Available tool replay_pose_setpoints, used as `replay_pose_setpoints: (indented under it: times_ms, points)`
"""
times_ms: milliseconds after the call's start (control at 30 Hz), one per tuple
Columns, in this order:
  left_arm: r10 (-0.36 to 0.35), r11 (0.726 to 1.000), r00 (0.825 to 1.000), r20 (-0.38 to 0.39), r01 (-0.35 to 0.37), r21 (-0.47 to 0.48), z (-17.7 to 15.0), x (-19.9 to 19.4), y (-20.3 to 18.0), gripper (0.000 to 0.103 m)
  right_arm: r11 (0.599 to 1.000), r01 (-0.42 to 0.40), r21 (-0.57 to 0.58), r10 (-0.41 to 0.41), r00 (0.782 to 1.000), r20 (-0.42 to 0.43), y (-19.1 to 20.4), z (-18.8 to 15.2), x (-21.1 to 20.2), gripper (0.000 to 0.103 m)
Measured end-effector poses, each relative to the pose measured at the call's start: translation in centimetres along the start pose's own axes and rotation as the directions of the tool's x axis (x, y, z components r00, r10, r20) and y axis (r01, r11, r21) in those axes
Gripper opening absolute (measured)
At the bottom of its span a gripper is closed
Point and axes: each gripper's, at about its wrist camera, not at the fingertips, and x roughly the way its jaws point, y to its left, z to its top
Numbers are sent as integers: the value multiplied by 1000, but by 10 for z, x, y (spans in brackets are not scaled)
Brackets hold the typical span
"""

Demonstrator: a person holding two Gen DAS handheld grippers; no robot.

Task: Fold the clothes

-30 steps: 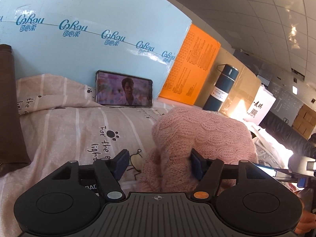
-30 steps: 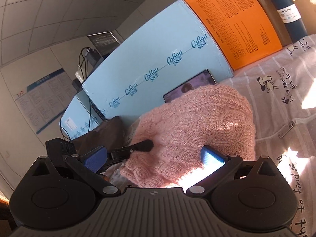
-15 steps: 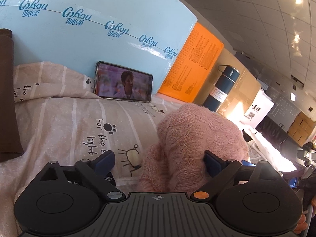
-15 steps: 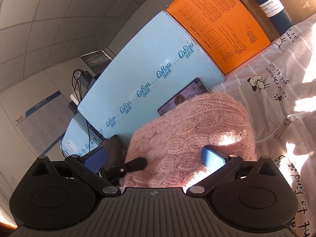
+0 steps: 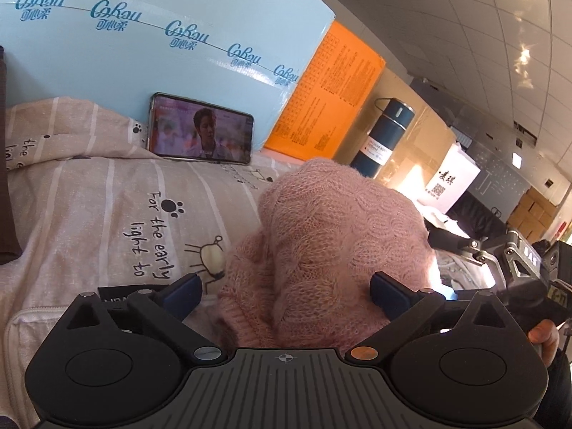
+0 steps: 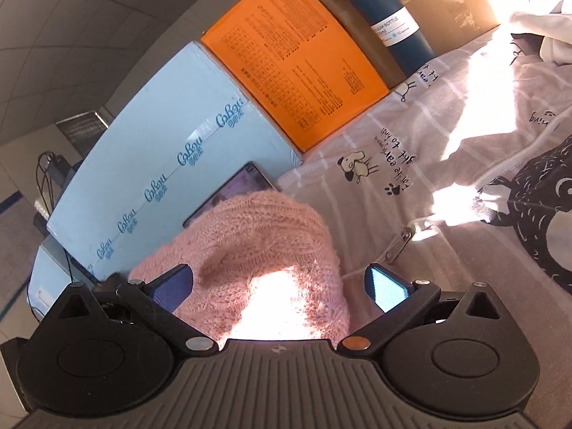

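Sweater (image 5: 332,236), pink cable-knit, sits bunched in a soft heap on the striped bedsheet (image 5: 107,221) (printed with paw marks and little animals), out from the sheet's back edge. Left gripper (image 5: 286,291) has its jaws spread wide, with the knit lying between the blue pads; whether the pads touch it cannot be told. Right gripper (image 6: 280,284) is likewise spread wide on either side of the same heap (image 6: 264,250), gripping nothing, its right pad lit by sun. Along the back edge stand a pale blue carton (image 5: 150,57), an orange box (image 5: 329,96) and a dark blue flask (image 5: 384,139). A phone (image 5: 200,132) leans against the carton, its screen lit.
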Motion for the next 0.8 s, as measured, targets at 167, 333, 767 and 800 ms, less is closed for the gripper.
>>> replay_pose_setpoints:
  times_ms: [167, 333, 767, 800]
  points:
    - [2, 1000, 1000, -15, -2, 1, 0, 4, 0, 102, 980, 65, -185, -78, 995, -60, 22, -17, 15, 103]
    - [-100, 994, 992, -72, 102, 27, -6, 9, -9, 102, 970, 25, -242, -49, 994, -96, 32, -25, 18, 103]
    - [-90, 996, 996, -10, 90, 11, -3, 3, -3, 50, 964, 24, -263, -35, 999, -39, 37, -25, 9, 65]
    - [-87, 996, 996, -4, 87, 20, -3, 2, -5, 50, 965, 22, -263, -31, 999, -33, 38, -24, 8, 61]
